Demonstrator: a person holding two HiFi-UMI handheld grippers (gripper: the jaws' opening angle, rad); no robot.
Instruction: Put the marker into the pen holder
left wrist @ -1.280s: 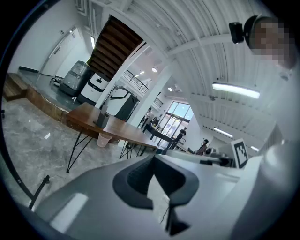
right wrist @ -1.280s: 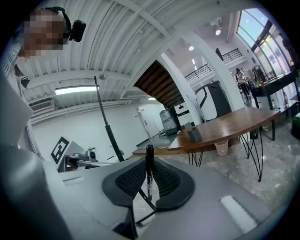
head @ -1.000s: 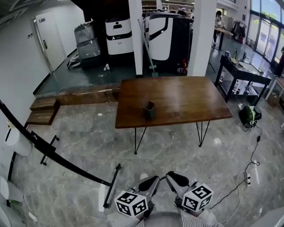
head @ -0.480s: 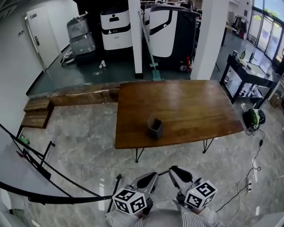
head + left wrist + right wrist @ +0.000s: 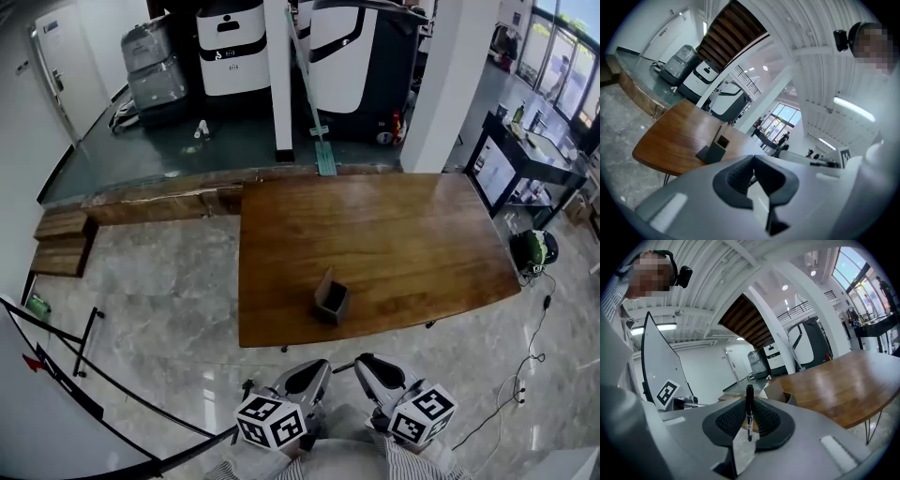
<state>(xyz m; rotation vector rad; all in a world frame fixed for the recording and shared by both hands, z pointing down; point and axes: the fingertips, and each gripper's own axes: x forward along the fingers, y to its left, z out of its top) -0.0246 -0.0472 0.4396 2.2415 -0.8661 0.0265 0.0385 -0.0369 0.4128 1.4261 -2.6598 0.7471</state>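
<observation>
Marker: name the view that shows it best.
Right gripper view: the marker stands upright, clamped in the jaws of the right gripper. The head view leaves it indiscernible; the left gripper view shows none of it.

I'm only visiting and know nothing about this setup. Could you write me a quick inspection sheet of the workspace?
Surface: brown wooden table, holding only the holder.
Job's things: dark grey square pen holder near the table's front edge; black marker with white label, upright in the right gripper.
Clutter: nothing seen on the table.
Grippers: left gripper shut, empty; right gripper shut on the marker.
Cables: black cable on the floor, right.
Surroundings: grey marble floor, white pillars, black side table.
</observation>
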